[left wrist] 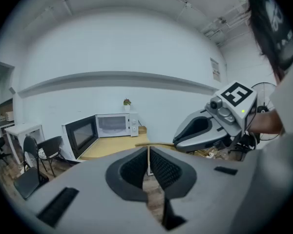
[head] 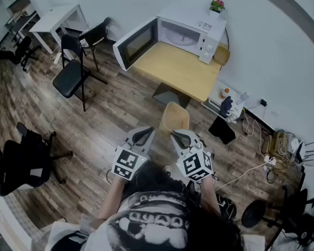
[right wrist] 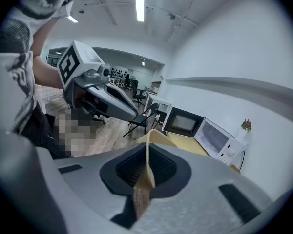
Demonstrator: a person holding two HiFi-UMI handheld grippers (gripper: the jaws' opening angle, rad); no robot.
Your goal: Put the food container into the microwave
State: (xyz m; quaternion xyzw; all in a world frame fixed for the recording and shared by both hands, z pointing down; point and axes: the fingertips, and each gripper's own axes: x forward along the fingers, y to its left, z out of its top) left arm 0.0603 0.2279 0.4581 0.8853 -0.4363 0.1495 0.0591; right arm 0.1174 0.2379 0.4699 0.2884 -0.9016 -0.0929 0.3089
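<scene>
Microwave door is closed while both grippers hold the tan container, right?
No: the microwave door is open, as the head view shows. The left gripper and right gripper do hold the tan container.

Looked down on a dark wood-plank floor (head: 110,114) ringed by plain white walls (head: 282,51). Held a light wooden desk (head: 172,71) against the far wall, a black folding chair (head: 70,75) to its left, a second black chair (head: 97,33) behind that, a white table (head: 55,17) in the far corner, and a black office chair (head: 22,163) nearer. Was lit by a ceiling strip light (right wrist: 139,1).
</scene>
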